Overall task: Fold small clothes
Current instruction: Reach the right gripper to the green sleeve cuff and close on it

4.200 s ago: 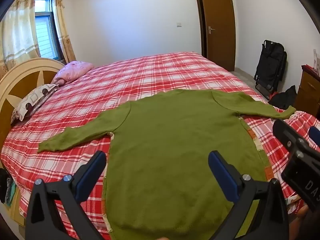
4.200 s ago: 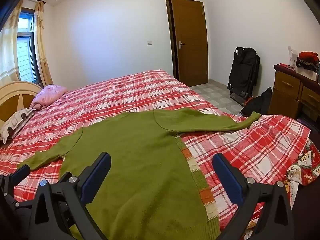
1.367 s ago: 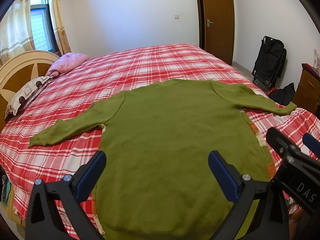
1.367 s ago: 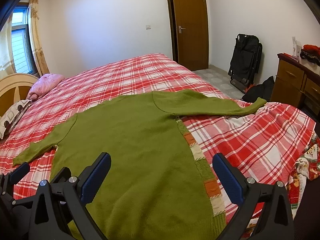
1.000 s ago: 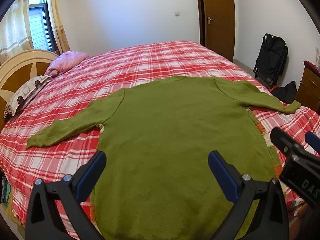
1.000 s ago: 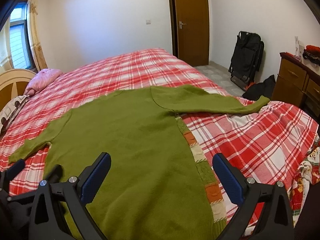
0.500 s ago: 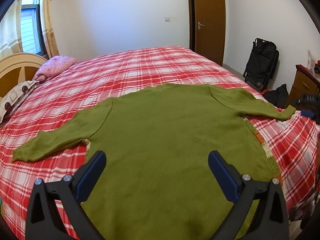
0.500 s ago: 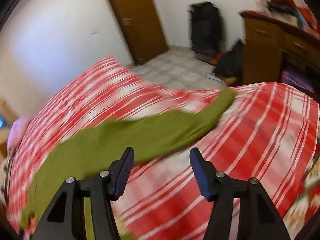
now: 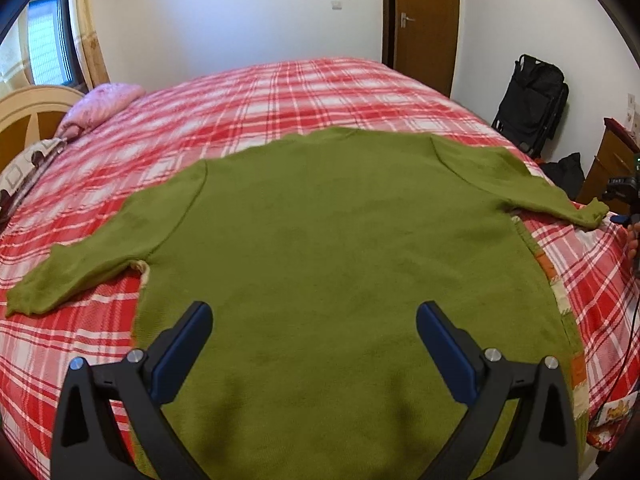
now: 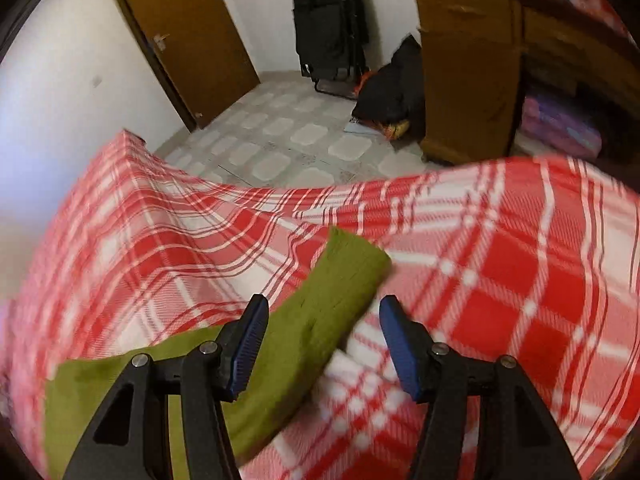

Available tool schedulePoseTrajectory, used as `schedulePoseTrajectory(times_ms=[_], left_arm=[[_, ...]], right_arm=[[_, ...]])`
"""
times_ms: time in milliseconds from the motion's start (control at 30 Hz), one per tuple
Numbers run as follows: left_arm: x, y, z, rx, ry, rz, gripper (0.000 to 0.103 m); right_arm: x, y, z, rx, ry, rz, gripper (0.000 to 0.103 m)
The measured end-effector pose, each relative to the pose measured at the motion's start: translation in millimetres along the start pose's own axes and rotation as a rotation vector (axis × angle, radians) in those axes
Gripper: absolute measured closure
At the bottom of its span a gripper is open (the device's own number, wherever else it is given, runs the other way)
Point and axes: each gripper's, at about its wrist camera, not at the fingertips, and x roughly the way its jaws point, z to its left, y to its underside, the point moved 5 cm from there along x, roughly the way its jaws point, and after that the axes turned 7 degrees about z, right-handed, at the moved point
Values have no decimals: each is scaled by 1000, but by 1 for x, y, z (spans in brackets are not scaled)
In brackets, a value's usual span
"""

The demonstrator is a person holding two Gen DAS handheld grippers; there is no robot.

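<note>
Sleeve fold starting: right gripper (image 10: 320,322), fingers apart, straddles the sweater (image 9: 340,248) cuff (image 10: 352,264) and must close; left gripper (image 9: 314,338) hangs open over the hem

White-walled bedroom: red plaid bed (image 9: 312,92), brown door (image 9: 424,20), curtained window (image 9: 52,52), wooden dresser (image 10: 472,80), tiled floor (image 10: 304,140).

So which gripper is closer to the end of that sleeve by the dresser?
The right gripper: its open fingers straddle the sleeve cuff. The left gripper hangs open over the sweater's lower body, away from it.
</note>
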Motion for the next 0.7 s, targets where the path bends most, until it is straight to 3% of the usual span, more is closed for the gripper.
schedulePoseTrajectory(times_ms=[67,100,133,200,367,467,700], left_arm=[[3,0,-2,8,-9,4,0],[4,-1,-3,10,-13,5,0],[5,0,-3,13,-17,8,0],[7,0,-4,12,-16,15,0],[12,4,0,2,-14,35,0],[11,3,3,-11,-8,31,0],[4,1,11,-42,2,13,0]], right_arm=[[9,-3,2,-22,47,-1,47],[12,-3,1,-27,69,0,56],[18,-2,1,-37,89,19,73],[29,0,-1,-47,104,46,89],[21,2,-5,-39,55,9,92],[-14,0,3,-46,11,-77,93],[-99,18,82,-221,-103,-207,93]])
